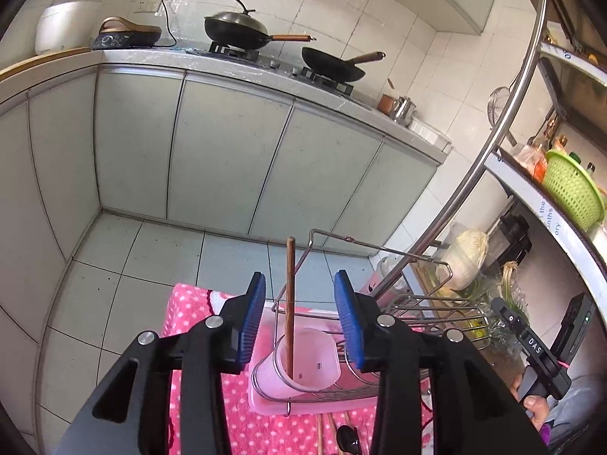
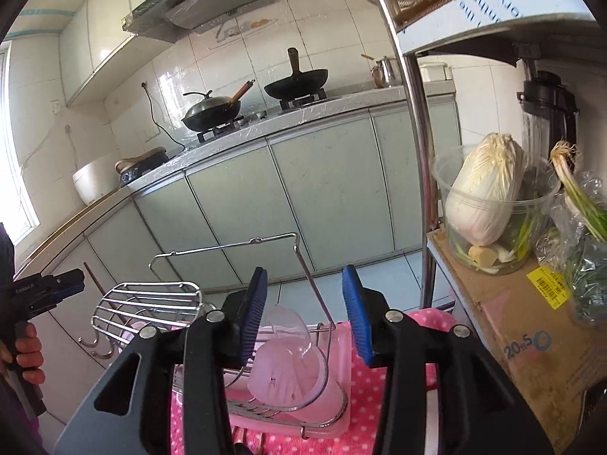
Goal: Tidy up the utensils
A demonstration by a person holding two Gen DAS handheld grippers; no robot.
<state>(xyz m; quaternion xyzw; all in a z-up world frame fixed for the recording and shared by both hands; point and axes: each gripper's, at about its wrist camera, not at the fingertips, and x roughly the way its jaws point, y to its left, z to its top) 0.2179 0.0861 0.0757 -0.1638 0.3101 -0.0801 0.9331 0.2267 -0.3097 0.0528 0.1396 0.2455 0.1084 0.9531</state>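
we see the left gripper (image 1: 299,316) with its blue fingers (image 1: 252,320) spread wide and nothing between the pads; a single wooden chopstick (image 1: 290,303) stands nearly upright in the gap's line of sight but touches neither pad. its lower end sits inside a translucent plastic cup (image 1: 307,364), and that cup rests in a chrome wire rack (image 1: 379,244) on a pale pink tray (image 1: 265,404). the tray lies on a pink polka-dot cloth (image 1: 197,303). in front of the tray, at the bottom edge of the left view, more chopsticks (image 1: 320,432) and a dark spoon (image 1: 347,440) lie on the cloth, partly cut off. the right gripper (image 2: 305,313) also has its fingers (image 2: 254,313) wide apart and empty, hanging above the same cup (image 2: 288,367) and rack (image 2: 227,244). from the right view the left gripper (image 2: 57,284) shows at the far left, beside the rack's slatted shelf (image 2: 151,297), with the chopstick (image 2: 93,278) visible behind it. in the left view the right gripper (image 1: 531,345) appears at the lower right with a hand (image 1: 533,404) under it. to the right a metal shelf holds a napa cabbage (image 2: 485,185) in a clear tub (image 2: 531,227), and across the floor a worktop (image 2: 341,102) carries two woks (image 2: 296,77).
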